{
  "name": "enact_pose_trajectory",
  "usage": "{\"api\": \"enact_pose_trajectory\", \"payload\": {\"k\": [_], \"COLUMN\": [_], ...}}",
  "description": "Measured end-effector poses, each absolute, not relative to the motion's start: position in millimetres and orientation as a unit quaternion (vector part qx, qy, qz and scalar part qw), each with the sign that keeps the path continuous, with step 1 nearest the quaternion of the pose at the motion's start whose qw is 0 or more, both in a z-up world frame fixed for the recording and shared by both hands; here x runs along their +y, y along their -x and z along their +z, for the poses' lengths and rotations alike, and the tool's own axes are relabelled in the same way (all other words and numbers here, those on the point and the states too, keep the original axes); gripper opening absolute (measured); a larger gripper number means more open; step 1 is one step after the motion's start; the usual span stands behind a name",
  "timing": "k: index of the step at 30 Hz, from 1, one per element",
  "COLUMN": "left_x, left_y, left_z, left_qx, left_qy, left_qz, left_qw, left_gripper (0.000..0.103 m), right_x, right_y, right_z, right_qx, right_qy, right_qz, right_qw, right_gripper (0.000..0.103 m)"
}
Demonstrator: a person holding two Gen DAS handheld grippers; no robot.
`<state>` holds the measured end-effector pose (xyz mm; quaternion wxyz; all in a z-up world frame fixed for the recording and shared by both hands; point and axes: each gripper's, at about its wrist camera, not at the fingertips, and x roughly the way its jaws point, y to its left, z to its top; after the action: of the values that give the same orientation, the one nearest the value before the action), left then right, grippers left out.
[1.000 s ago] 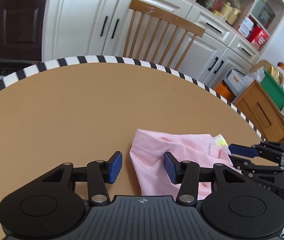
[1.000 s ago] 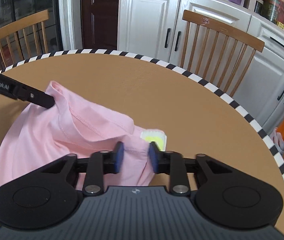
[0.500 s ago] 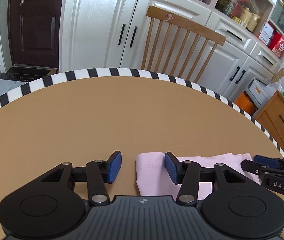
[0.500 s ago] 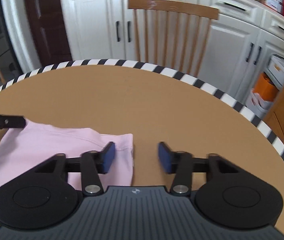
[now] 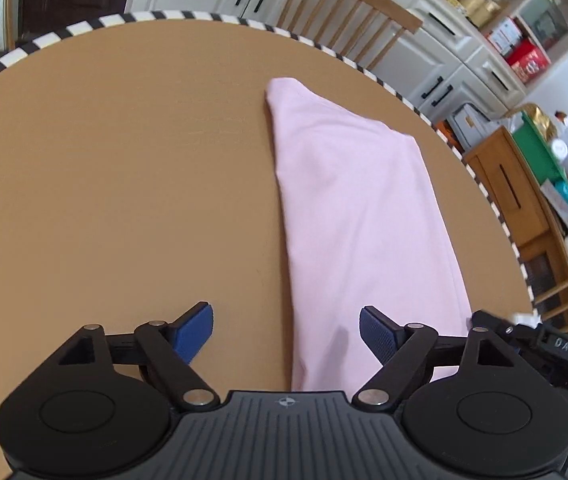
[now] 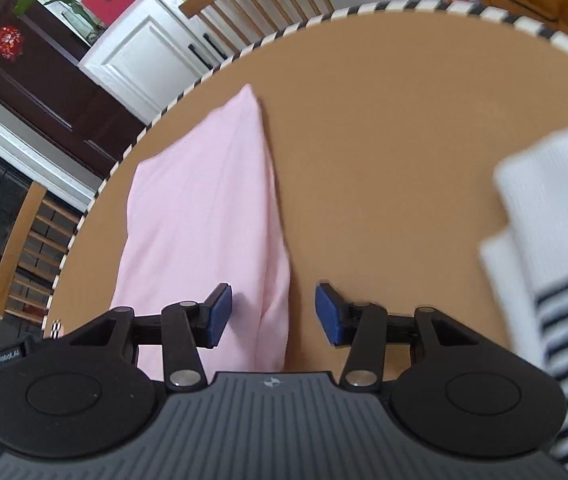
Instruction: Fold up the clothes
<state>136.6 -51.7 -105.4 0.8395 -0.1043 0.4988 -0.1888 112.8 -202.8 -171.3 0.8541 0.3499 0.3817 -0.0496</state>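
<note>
A pink garment (image 5: 360, 208) lies folded into a long narrow strip on the round brown table (image 5: 124, 160). It also shows in the right wrist view (image 6: 204, 208). My left gripper (image 5: 286, 334) is open and empty above the strip's near left edge. My right gripper (image 6: 272, 314) is open and empty above the strip's near right edge. The right gripper's body shows at the lower right of the left wrist view (image 5: 544, 344).
A blurred stack of white and striped folded clothes (image 6: 556, 240) lies at the right. A wooden chair (image 5: 348, 12) and white cabinets (image 5: 444, 60) stand beyond the table's striped rim. A wooden side unit (image 5: 524, 200) stands to the right.
Both grippers have let go of the pink garment, opened wider and pulled back and up. The garment now lies flat as a long folded strip.
</note>
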Motion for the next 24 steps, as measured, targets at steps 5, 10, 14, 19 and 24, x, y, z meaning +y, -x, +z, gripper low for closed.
{"api": "enact_pose_trajectory", "payload": {"k": [5, 10, 14, 19, 24], "left_x": [-76.2, -55.6, -29.7, -7.2, -7.2], "left_y": [-108.4, -72.1, -2.5, 85.4, 119.7], "left_z": [-109.0, -101.9, -101.8, -103.7, -100.3], "left_qx": [0.503, 0.537, 0.561, 0.582, 0.574], "left_qy": [0.065, 0.08, 0.081, 0.123, 0.084], "left_qz": [-0.186, -0.17, -0.171, -0.177, -0.203], "left_qw": [0.841, 0.822, 0.806, 0.784, 0.789], "left_gripper": [0.008, 0.007, 0.007, 0.007, 0.012], "right_x": [-186.4, -176.5, -146.5, -125.6, -122.3], "right_y": [-109.3, -91.2, -45.8, 19.6, 45.5], "right_z": [-177.4, -174.5, -169.5, -166.5, -165.3], "right_qx": [0.38, 0.41, 0.428, 0.437, 0.428], "right_qy": [-0.348, -0.332, -0.286, -0.265, -0.266], "right_qz": [-0.058, -0.043, -0.015, 0.004, 0.003], "right_qw": [0.855, 0.848, 0.857, 0.859, 0.863], "right_gripper": [0.008, 0.008, 0.009, 0.01, 0.011]}}
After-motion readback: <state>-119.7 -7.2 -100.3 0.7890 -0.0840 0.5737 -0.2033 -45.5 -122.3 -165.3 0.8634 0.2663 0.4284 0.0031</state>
